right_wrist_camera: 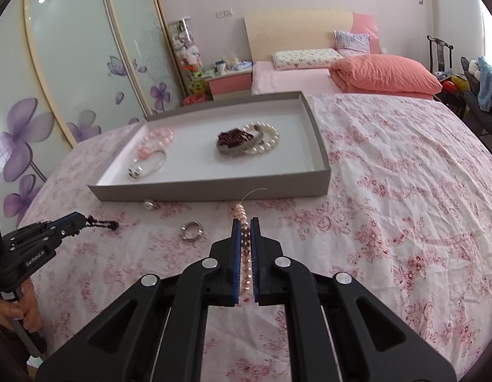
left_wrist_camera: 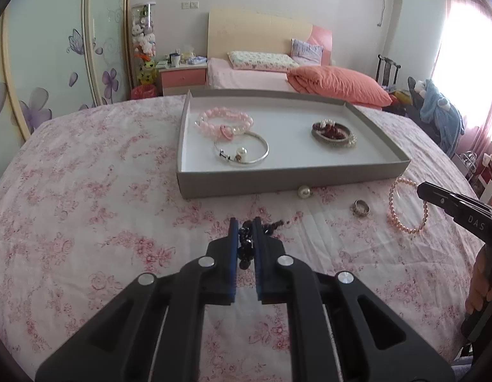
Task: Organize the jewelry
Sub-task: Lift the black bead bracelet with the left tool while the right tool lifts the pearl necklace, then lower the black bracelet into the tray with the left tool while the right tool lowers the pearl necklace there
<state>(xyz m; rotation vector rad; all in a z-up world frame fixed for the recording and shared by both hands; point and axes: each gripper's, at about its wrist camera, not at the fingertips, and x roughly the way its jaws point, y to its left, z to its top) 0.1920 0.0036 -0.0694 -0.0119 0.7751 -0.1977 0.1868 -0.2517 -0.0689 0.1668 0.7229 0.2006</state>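
Note:
A grey tray (left_wrist_camera: 278, 180) (right_wrist_camera: 214, 191) lies on the floral bed cover. It holds a pink bead bracelet (left_wrist_camera: 225, 119), a silver bangle with a pearl charm (left_wrist_camera: 241, 151), and a stack with a dark red bracelet (left_wrist_camera: 333, 132) (right_wrist_camera: 236, 138). My left gripper (left_wrist_camera: 245, 222) is shut on a dark bead bracelet (left_wrist_camera: 246, 245) in front of the tray; it also shows in the right wrist view (right_wrist_camera: 77, 221). My right gripper (right_wrist_camera: 245, 222) is shut on a peach pearl bracelet (right_wrist_camera: 244, 254) (left_wrist_camera: 405, 226). A silver ring (left_wrist_camera: 360, 207) (right_wrist_camera: 191, 230) and a pearl piece (left_wrist_camera: 304, 192) (right_wrist_camera: 149, 204) lie loose.
The bed cover (left_wrist_camera: 86, 191) fills the foreground. Behind stand a second bed with an orange duvet (left_wrist_camera: 338, 84), a pink nightstand (left_wrist_camera: 182, 78), and a floral wardrobe (left_wrist_camera: 54, 63) at left. A chair with blue clothing (left_wrist_camera: 437, 111) is at right.

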